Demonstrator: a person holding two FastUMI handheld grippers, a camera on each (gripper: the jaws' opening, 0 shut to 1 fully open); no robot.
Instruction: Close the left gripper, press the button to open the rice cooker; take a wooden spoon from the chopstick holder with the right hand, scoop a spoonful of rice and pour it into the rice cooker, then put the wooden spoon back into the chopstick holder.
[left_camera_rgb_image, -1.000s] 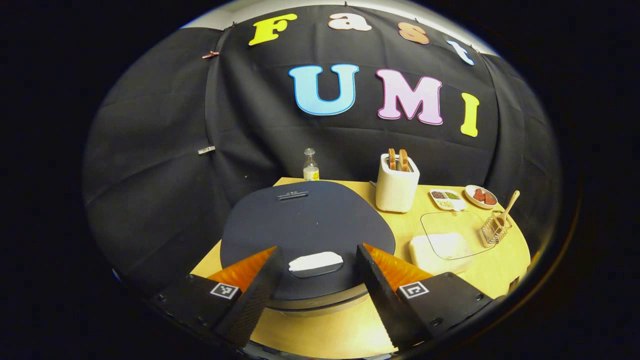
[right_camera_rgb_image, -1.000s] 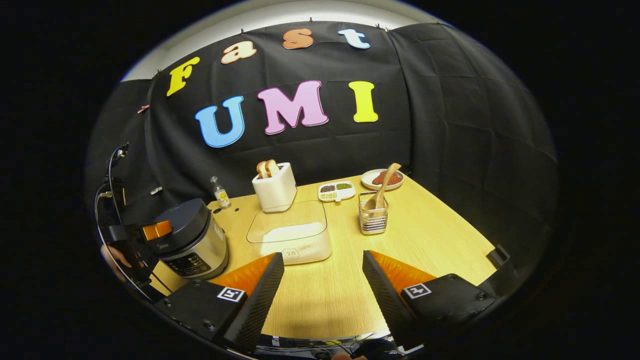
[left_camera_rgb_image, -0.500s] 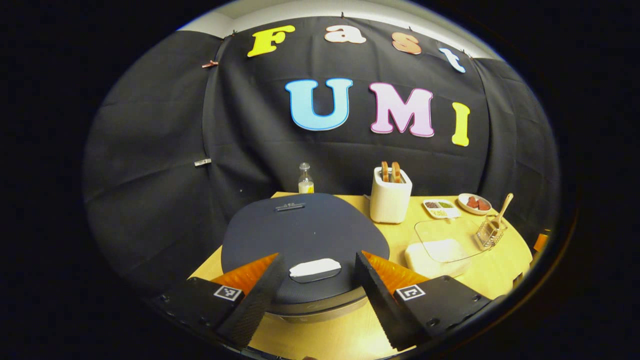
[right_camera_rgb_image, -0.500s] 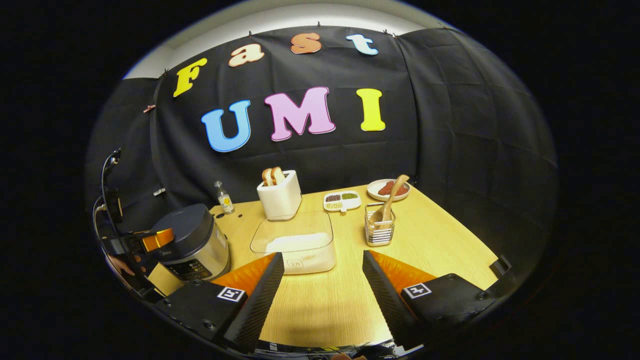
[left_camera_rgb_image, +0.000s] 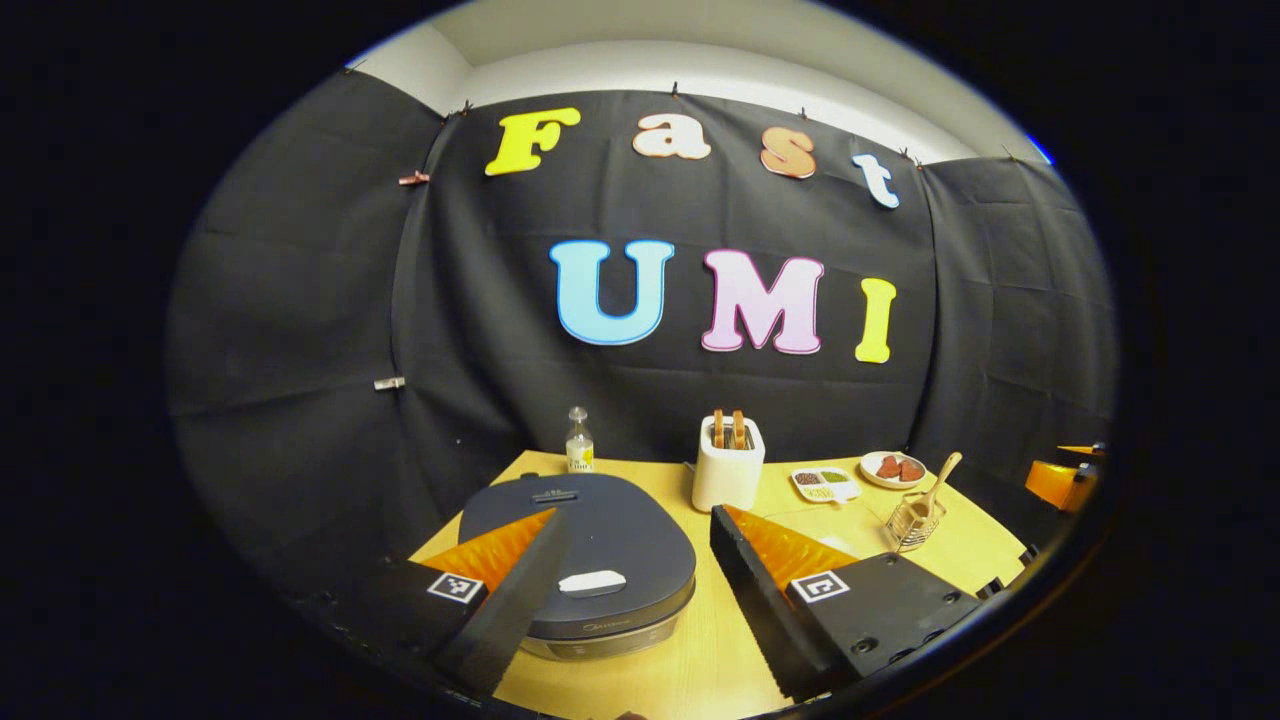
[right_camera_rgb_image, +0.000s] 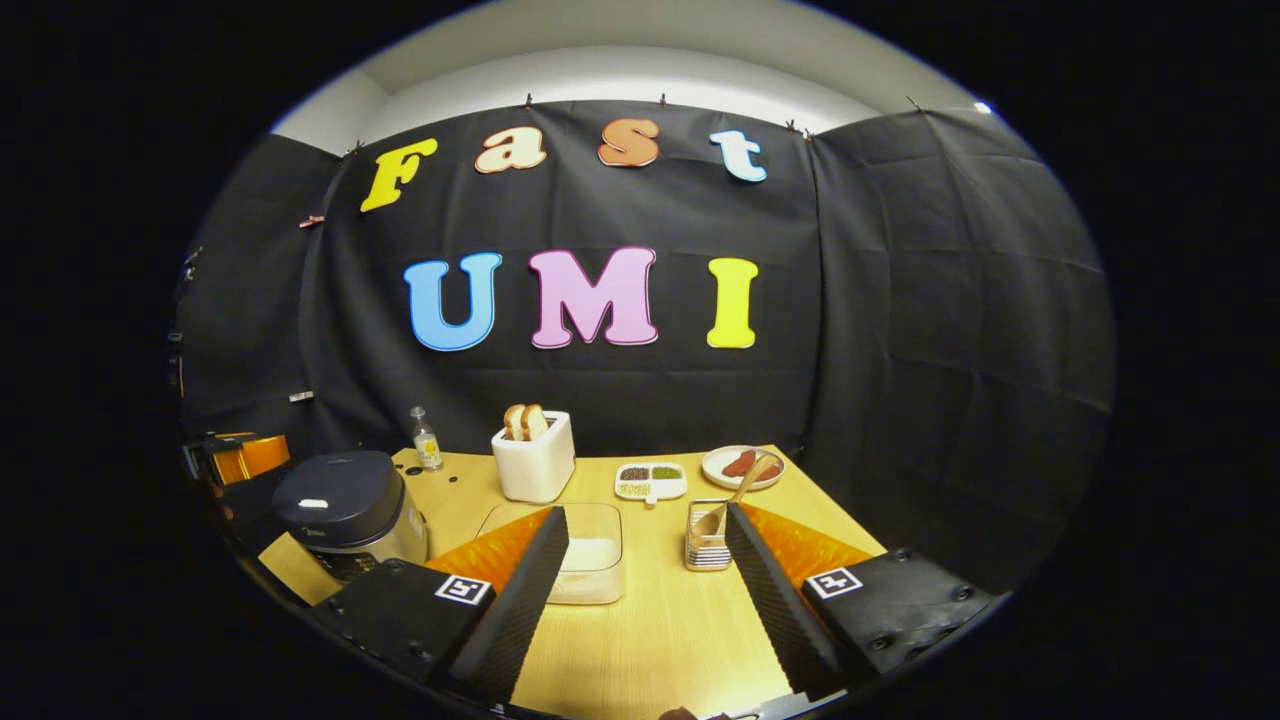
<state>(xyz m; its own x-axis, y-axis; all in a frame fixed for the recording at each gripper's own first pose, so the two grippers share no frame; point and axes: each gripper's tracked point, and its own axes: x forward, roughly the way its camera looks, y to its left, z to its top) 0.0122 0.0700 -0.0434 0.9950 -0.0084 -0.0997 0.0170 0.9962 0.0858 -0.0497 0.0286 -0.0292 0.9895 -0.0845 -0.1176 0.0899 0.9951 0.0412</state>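
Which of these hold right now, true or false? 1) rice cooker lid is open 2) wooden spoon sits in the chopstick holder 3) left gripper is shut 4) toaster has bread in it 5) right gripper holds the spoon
1) False. The rice cooker lid is down.
2) True. The wooden spoon stands in the chopstick holder.
3) False. The left gripper is open, jaws spread wide.
4) True. Slices stick up from the toaster.
5) False. The right gripper is open and empty.
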